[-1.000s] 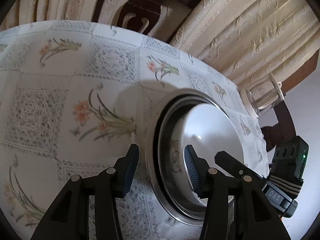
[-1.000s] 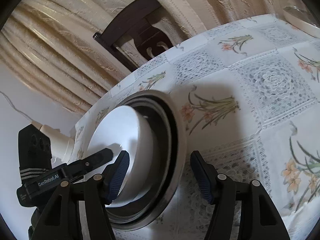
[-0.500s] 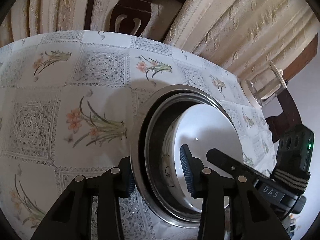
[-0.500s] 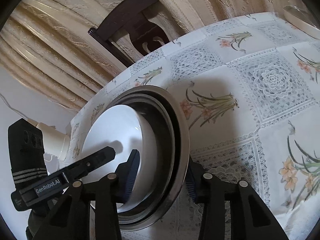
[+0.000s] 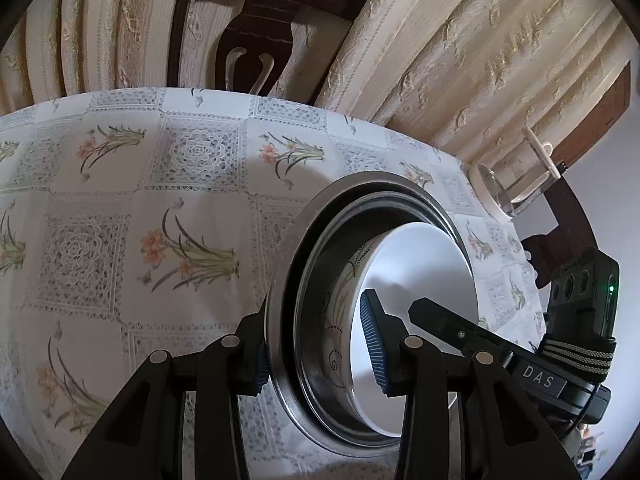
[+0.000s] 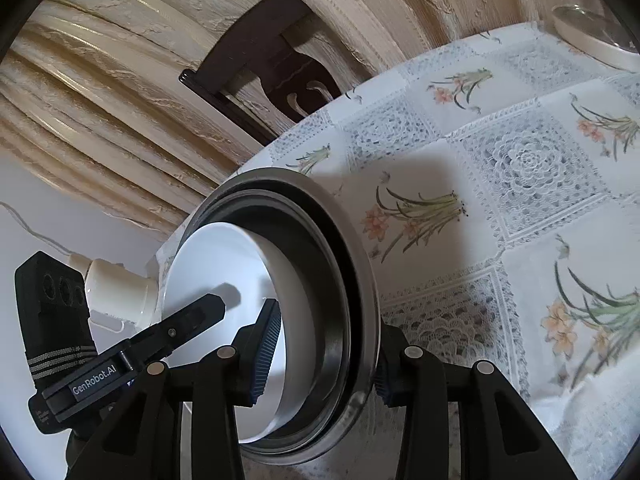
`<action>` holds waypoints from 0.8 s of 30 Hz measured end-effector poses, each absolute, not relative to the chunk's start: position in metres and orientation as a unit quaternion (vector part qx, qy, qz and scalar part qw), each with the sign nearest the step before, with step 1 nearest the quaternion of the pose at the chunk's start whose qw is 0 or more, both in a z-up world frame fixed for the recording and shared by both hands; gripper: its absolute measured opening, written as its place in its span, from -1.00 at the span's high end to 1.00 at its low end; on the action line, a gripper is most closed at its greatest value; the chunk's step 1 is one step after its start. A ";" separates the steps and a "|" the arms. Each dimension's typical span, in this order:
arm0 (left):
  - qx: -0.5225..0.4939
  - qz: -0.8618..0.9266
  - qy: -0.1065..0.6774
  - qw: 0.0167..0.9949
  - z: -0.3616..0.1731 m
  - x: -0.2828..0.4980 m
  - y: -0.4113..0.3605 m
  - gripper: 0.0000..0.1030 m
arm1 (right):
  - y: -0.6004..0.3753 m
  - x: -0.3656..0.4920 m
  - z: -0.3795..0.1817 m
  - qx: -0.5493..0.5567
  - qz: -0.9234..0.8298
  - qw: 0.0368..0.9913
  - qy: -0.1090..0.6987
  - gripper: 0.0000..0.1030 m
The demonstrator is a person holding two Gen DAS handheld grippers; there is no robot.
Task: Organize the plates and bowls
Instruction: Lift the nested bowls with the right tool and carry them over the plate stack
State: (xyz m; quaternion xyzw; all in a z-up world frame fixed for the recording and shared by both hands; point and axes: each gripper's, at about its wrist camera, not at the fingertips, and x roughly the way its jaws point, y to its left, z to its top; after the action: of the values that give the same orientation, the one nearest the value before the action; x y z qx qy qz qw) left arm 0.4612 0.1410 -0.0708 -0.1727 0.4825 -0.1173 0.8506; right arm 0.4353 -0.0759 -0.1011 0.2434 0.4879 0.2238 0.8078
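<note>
1. Stack: white bowl (image 5: pixel 420 320) nested inside steel bowls (image 5: pixel 316 280), which sit one in another (two rims show). Stack is tilted up on edge over the table (image 5: pixel 120 220), opening facing the right side of the left wrist view and the left side of the right wrist view.
2. Left gripper (image 5: pixel 316 348): jaws nearly closed, clamped across the stack's wall. Outer pad sits against the outside of the steel rim, mostly hidden behind it. Inner blue pad is inside the white bowl, near its wall; contact of that pad with the white surface is not clear.
3. Right gripper (image 6: pixel 324 356): jaws narrow, clamped on the opposite side of the same stack. Inner blue pad is inside the white bowl (image 6: pixel 224 272), against its wall. Outer pad is behind the steel rim (image 6: pixel 360 280), only its edge visible.
4. So the walls of all the nested bowls lie between each pair of fingers; each gripper has one finger inside, one outside.
5. Each wrist view shows the other gripper's body reaching in across the white bowl's interior.
6. Whether the stack's lower edge touches the cloth: cannot tell, fingers hide it.
7. Elsewhere: glass dish on a white plate (image 5: pixel 516 188) at the table's far edge, well apart from the stack. Dark wood chair (image 5: pixel 260 32) behind the table, cream curtain (image 5: pixel 480 60) beyond.
</note>
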 end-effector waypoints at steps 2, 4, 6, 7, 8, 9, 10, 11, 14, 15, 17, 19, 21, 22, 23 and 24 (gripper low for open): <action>-0.174 -0.117 0.481 0.851 -0.067 0.456 0.140 0.22 | -0.076 0.431 -0.097 0.243 0.225 0.808 0.487 0.16; -0.175 -0.116 0.479 0.852 -0.063 0.449 0.139 0.22 | -0.077 0.426 -0.094 0.244 0.227 0.808 0.487 0.16; -0.175 -0.116 0.476 0.854 -0.058 0.443 0.138 0.22 | -0.078 0.420 -0.090 0.243 0.229 0.809 0.484 0.16; -0.176 -0.116 0.473 0.855 -0.055 0.438 0.137 0.22 | -0.078 0.418 -0.088 0.243 0.231 0.809 0.483 0.16; -0.176 -0.116 0.472 0.856 -0.053 0.434 0.137 0.22 | -0.078 0.416 -0.086 0.242 0.232 0.809 0.482 0.16; -0.177 -0.116 0.470 0.857 -0.050 0.430 0.137 0.22 | -0.078 0.413 -0.083 0.241 0.233 0.810 0.481 0.16; -0.178 -0.116 0.467 0.858 -0.046 0.425 0.138 0.21 | -0.077 0.408 -0.079 0.239 0.236 0.811 0.480 0.15; -0.179 -0.116 0.466 0.859 -0.044 0.421 0.138 0.21 | -0.078 0.404 -0.077 0.238 0.237 0.811 0.479 0.15; -0.183 -0.117 0.462 0.860 -0.036 0.406 0.139 0.22 | -0.077 0.393 -0.069 0.239 0.242 0.811 0.476 0.15; -0.184 -0.117 0.460 0.861 -0.034 0.402 0.140 0.22 | -0.077 0.389 -0.066 0.239 0.244 0.811 0.475 0.16; -0.186 -0.118 0.455 0.863 -0.028 0.390 0.141 0.22 | -0.077 0.381 -0.062 0.239 0.247 0.811 0.473 0.15; -0.187 -0.119 0.451 0.864 -0.023 0.378 0.142 0.22 | -0.076 0.371 -0.057 0.236 0.251 0.812 0.470 0.15; -0.187 -0.120 0.448 0.866 -0.019 0.365 0.142 0.22 | -0.076 0.359 -0.052 0.231 0.255 0.813 0.470 0.15; -0.186 -0.121 0.446 0.867 -0.016 0.356 0.143 0.22 | -0.076 0.356 -0.051 0.229 0.256 0.813 0.471 0.15; -0.186 -0.121 0.445 0.868 -0.015 0.350 0.143 0.22 | -0.075 0.351 -0.049 0.228 0.258 0.812 0.471 0.15; -0.186 -0.122 0.444 0.868 -0.013 0.343 0.144 0.22 | -0.076 0.344 -0.048 0.227 0.260 0.812 0.471 0.15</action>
State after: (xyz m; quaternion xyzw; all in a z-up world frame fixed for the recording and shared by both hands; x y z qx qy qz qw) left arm 0.3432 0.1438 -0.0134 -0.1860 0.4436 -0.1216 0.8682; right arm 0.3443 -0.0757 -0.0482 0.2270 0.4714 0.2601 0.8115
